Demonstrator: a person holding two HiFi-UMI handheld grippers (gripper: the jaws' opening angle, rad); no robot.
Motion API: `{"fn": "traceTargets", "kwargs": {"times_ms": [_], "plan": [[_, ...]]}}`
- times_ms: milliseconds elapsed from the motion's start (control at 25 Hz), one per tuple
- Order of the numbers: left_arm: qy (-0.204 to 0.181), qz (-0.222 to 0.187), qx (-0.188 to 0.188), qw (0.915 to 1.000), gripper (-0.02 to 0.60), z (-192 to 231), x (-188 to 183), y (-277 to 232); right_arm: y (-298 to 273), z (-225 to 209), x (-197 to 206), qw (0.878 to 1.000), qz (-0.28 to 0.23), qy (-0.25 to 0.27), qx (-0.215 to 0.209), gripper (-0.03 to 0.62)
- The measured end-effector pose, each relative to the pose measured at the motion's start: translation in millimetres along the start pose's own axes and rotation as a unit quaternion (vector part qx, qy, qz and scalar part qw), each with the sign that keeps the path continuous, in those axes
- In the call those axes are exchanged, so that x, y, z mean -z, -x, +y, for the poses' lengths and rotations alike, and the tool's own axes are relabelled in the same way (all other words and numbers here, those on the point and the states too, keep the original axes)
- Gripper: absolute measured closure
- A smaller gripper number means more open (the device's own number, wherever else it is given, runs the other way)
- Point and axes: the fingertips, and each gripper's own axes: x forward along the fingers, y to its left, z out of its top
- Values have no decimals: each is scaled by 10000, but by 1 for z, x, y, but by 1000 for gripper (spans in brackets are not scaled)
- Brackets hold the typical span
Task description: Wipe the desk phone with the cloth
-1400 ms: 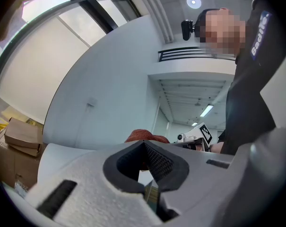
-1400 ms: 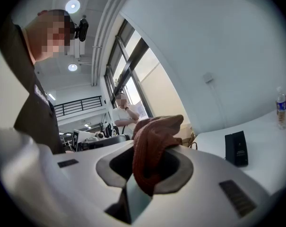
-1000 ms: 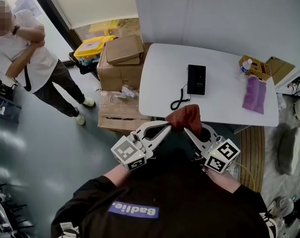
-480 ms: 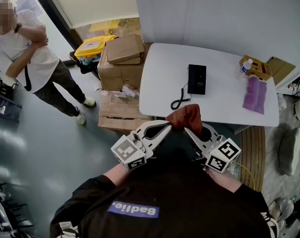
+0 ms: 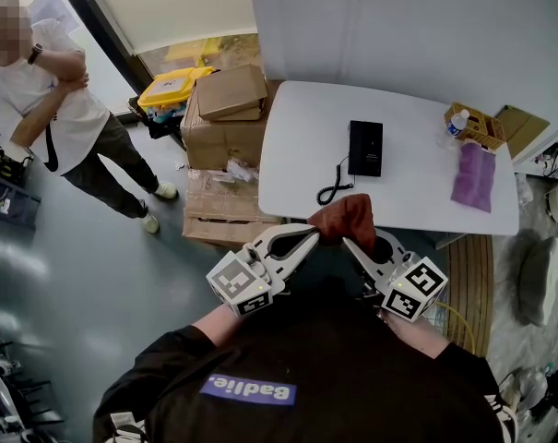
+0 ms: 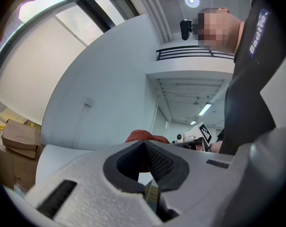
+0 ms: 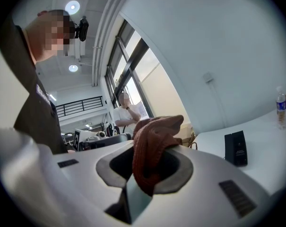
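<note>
Head view with both gripper views. The rust-red cloth (image 5: 345, 218) hangs bunched in the air between the two grippers, in front of the near edge of the white bench (image 5: 417, 197) and not touching it. The left gripper (image 5: 312, 235) meets it from the left and the right gripper (image 5: 350, 241) from the right. In the right gripper view the fingers are closed on a thick fold of cloth that passes down between the pads; its lower end is hidden behind them. In the left gripper view the fingers are drawn together at the tips on an edge of the cloth, of which only a small hump shows beyond them. The desk phone (image 5: 365, 148) lies flat near the middle of the bench, well apart from both grippers, with its coiled cord (image 5: 334, 185) trailing toward the near edge; its keys and handset are too small to make out. A purple cloth (image 5: 475, 175) lies at the right end of the bench, beside a basket (image 5: 481, 127) holding a bottle (image 5: 457, 122). The operator's hands are largely hidden behind the marker cubes. Cardboard boxes (image 5: 225, 113) stand left of the bench, and a bystander (image 5: 53, 109) stands beyond them with arms folded.
</note>
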Motion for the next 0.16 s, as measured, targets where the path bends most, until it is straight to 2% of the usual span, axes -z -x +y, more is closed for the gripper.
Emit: {"fn": "traceTargets", "kwargs": {"times_ms": [160], "plan": [[-6, -2, 5, 10000, 575, -1, 1, 1, 0, 1, 1, 10000, -8, -1, -8, 500]]}}
